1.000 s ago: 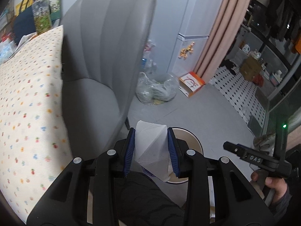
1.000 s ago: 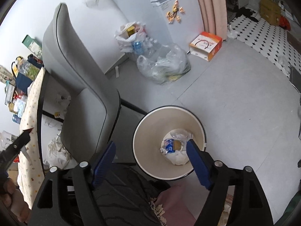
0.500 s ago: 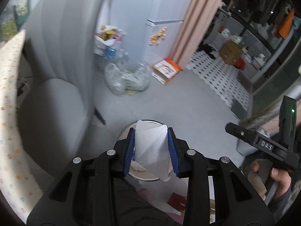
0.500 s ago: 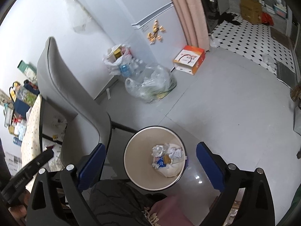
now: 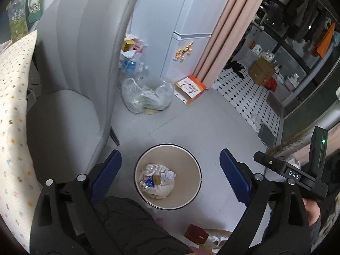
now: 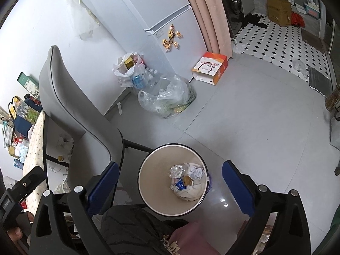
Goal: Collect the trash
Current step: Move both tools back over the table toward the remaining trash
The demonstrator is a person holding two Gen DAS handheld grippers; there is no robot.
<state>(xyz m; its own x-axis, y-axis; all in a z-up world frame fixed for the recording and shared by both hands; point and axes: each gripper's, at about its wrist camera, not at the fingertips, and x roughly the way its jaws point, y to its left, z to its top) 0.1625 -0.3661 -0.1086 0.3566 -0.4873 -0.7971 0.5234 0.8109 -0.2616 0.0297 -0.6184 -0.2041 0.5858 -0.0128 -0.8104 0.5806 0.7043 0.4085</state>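
Note:
A round beige trash bin (image 5: 191, 159) stands on the grey floor below both grippers; it also shows in the right wrist view (image 6: 153, 170). Crumpled white paper and wrappers (image 5: 158, 180) lie at its bottom, seen too in the right wrist view (image 6: 187, 180). My left gripper (image 5: 170, 170) is open and empty, held above the bin. My right gripper (image 6: 170, 180) is open and empty, also above the bin. The right gripper's body (image 5: 297, 176) shows at the right of the left wrist view.
A grey chair (image 5: 80, 63) stands left of the bin, beside a table with a dotted cloth (image 5: 12, 106). A clear plastic bag (image 5: 146, 97), a white bag of bottles (image 6: 129, 70), an orange box (image 6: 210, 68), a fridge and a pink curtain (image 5: 229, 25) stand behind.
My left gripper held a white crumpled paper between its fingers; now its jaws stand wide open and the paper is gone from them. Both grippers have shifted over the bin.

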